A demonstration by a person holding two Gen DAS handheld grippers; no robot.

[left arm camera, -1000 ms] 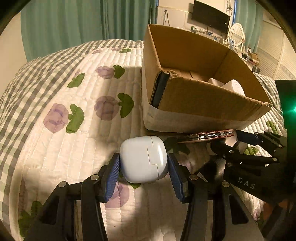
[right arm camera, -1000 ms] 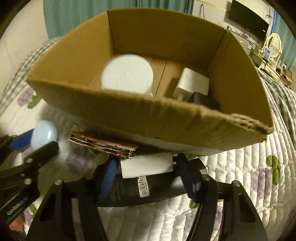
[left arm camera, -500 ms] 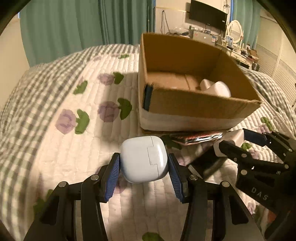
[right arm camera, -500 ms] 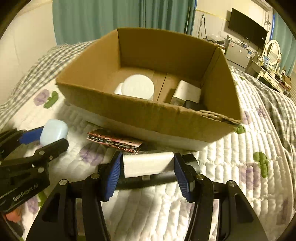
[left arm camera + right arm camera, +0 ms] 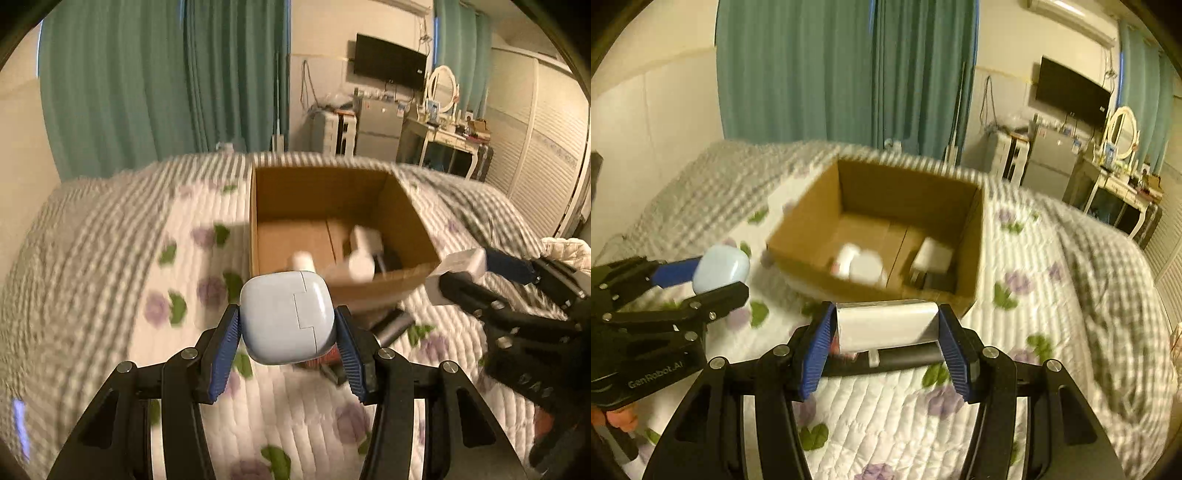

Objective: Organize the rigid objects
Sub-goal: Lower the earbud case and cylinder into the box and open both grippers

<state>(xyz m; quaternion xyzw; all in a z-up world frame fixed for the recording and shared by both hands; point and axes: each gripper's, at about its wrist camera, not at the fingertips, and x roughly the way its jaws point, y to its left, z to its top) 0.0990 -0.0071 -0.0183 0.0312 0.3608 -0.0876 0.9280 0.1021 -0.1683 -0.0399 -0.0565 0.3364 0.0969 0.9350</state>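
Note:
My left gripper [image 5: 287,341] is shut on a pale blue earbud case [image 5: 286,316], held in the air over the quilt. My right gripper [image 5: 886,338] is shut on a white rectangular block [image 5: 886,325]; it also shows in the left wrist view as the right gripper [image 5: 476,267] with the white block [image 5: 458,264]. Ahead and below both stands an open cardboard box [image 5: 812,229] on the bed, with several white items [image 5: 860,266] and a dark one inside. The left gripper [image 5: 713,273] with the blue case [image 5: 720,267] appears at the left of the right wrist view.
A dark cylinder [image 5: 393,326] and a flat reddish thing [image 5: 317,360] lie on the flowered quilt [image 5: 110,295] in front of the box. Green curtains [image 5: 147,92], a desk with a mirror [image 5: 443,92] and a wall TV [image 5: 388,68] stand behind the bed.
Both grippers have risen with their loads, so the box now lies lower and farther off, and its inside is in view. The scene is blurred by motion.

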